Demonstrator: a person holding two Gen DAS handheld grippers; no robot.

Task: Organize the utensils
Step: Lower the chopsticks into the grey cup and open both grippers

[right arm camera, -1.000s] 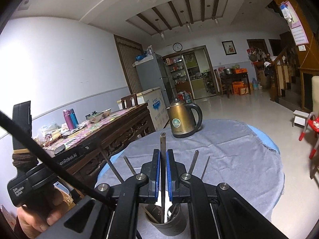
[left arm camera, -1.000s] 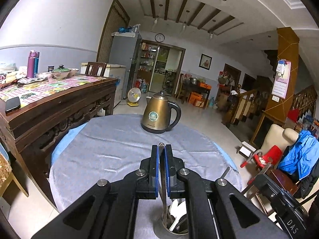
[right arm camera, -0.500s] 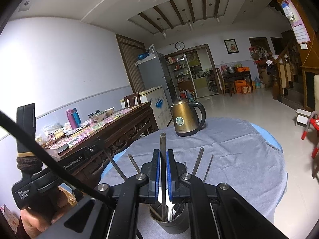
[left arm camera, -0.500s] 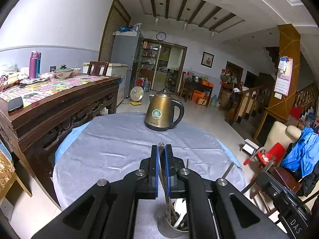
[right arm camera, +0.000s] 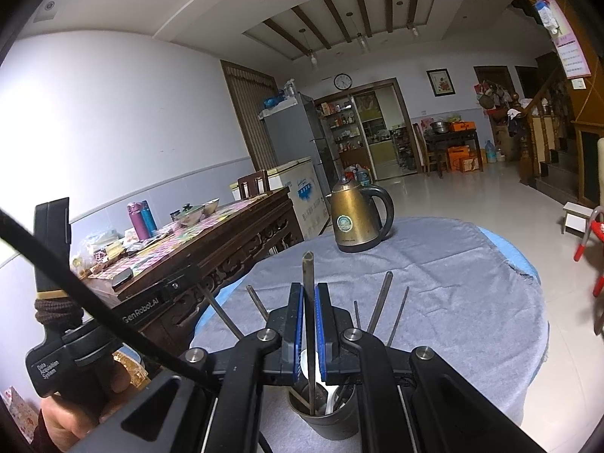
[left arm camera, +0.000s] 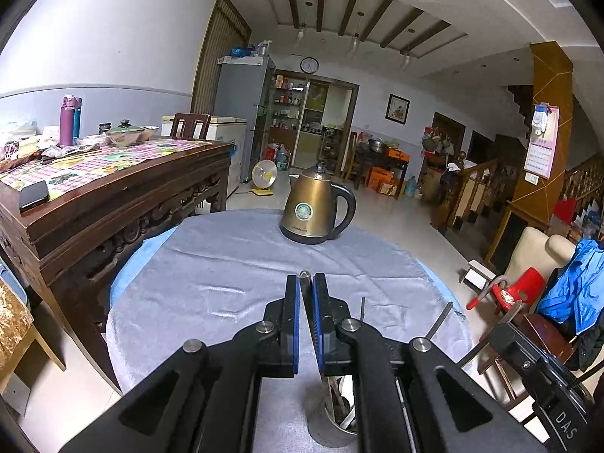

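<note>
So here we've got both grippers clamped on utensil handles over the same metal cup (right arm camera: 324,411), which sits at the bottom centre of each frame on the grey cloth (right arm camera: 453,302) covering the round table.

In the right wrist view, our right gripper (right arm camera: 309,302) has its blue pads squeezed onto a slim metal handle (right arm camera: 308,275) that stands nearly upright, top end poking above the fingers and lower end down inside the cup. A few more handles (right arm camera: 379,302) fan out of the cup on both sides, and something white shows in there too; we can't tell what it is.

Left wrist view: our left gripper (left arm camera: 305,294) is pinched shut on another thin utensil (left arm camera: 304,275), only its tip peeking out above the pads, the rest slanting down toward the cup (left arm camera: 332,426) at the bottom of the frame.

The left hand (right arm camera: 71,407) and its handle fill the lower left of the right wrist view.

A bronze electric kettle (left arm camera: 315,207) stands at the far edge of the cloth, just above centre. A carved wooden table (left arm camera: 113,196) with a checkered cover, bowls and bottles takes up the left side of the frame.
</note>
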